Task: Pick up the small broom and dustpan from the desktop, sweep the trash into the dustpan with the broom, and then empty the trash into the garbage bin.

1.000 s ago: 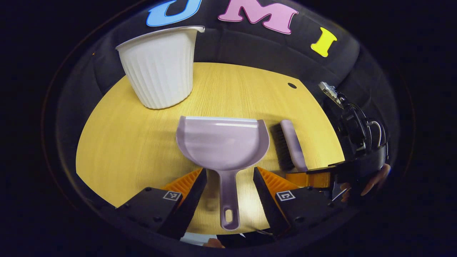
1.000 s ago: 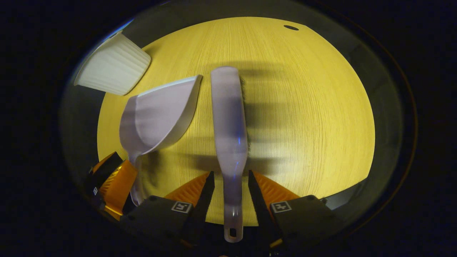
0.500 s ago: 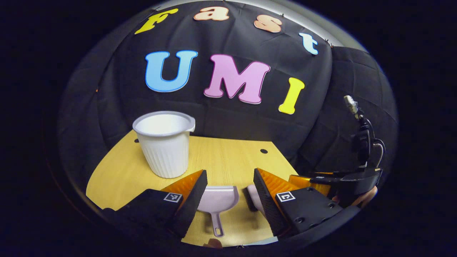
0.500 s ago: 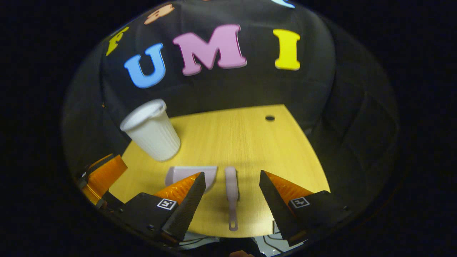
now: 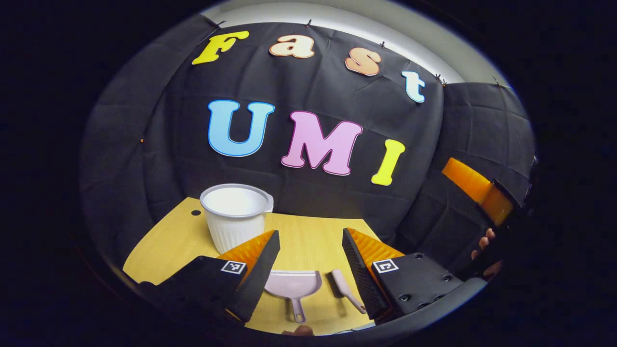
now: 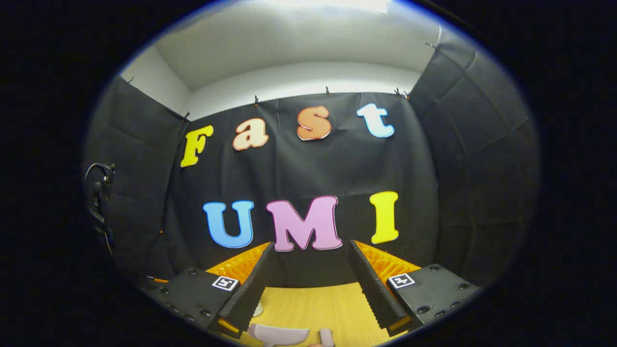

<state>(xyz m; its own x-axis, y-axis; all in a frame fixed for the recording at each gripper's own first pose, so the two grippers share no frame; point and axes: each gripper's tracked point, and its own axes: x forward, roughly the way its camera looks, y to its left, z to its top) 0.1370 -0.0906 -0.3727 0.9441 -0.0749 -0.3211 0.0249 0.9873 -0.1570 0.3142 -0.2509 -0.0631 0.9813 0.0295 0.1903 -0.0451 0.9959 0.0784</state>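
A lilac dustpan (image 5: 292,285) lies flat on the wooden desktop (image 5: 164,246), handle toward me. The small lilac broom (image 5: 344,288) lies just right of it. My left gripper (image 5: 310,233) hangs open well above and behind both, with nothing between its fingers. The right gripper (image 5: 477,190) is raised at the right of the left gripper view, a hand (image 5: 484,246) below it. In the right gripper view my right gripper (image 6: 311,244) is open and empty, pointing at the wall; the dustpan (image 6: 279,334) and broom tip (image 6: 327,337) peek in at the bottom.
A white ribbed garbage bin (image 5: 236,217) stands upright on the far left of the desktop, behind the dustpan. A small round hole (image 5: 195,212) marks the table's back left corner. Black cloth walls close in behind and to the right.
Both grippers have lifted and drawn back from the dustpan and broom, tilting up toward the wall. Dustpan and broom stay lying on the desk. The right gripper has risen higher.
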